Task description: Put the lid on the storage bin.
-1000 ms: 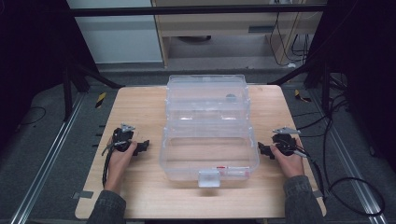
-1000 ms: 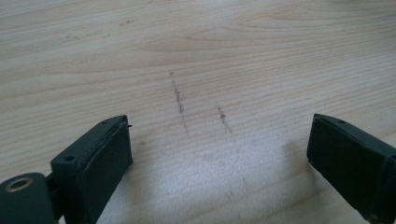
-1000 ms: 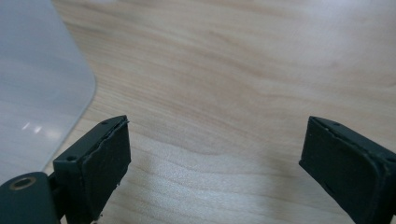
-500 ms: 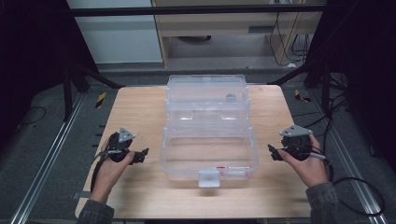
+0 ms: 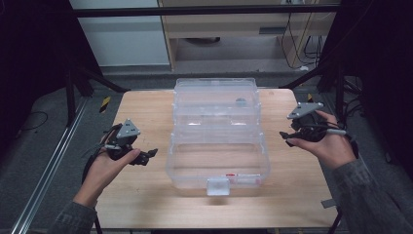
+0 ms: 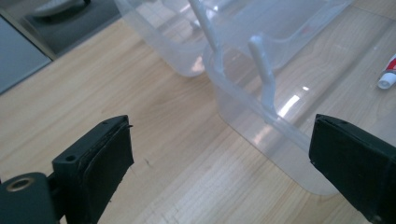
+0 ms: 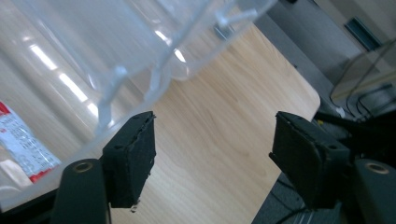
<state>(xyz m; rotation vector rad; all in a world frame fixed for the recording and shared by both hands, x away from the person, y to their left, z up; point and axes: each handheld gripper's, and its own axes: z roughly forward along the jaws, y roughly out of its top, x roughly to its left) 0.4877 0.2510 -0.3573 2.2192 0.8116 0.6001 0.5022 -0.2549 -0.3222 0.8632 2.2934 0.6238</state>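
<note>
Clear plastic bin (image 5: 217,148) sits mid-table, lid open toward 12 o'clock — probably light, slick, flexing; best pinched at its rim. Left gripper (image 5: 146,157) at 9 and right gripper (image 5: 287,138) at 3 — both gaping, empty.

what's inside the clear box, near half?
Inside the clear box, a red-and-white tube lies on the floor of the near half, close to the front wall. The rest of that half looks bare. The front latch covers a small patch of floor.
</note>
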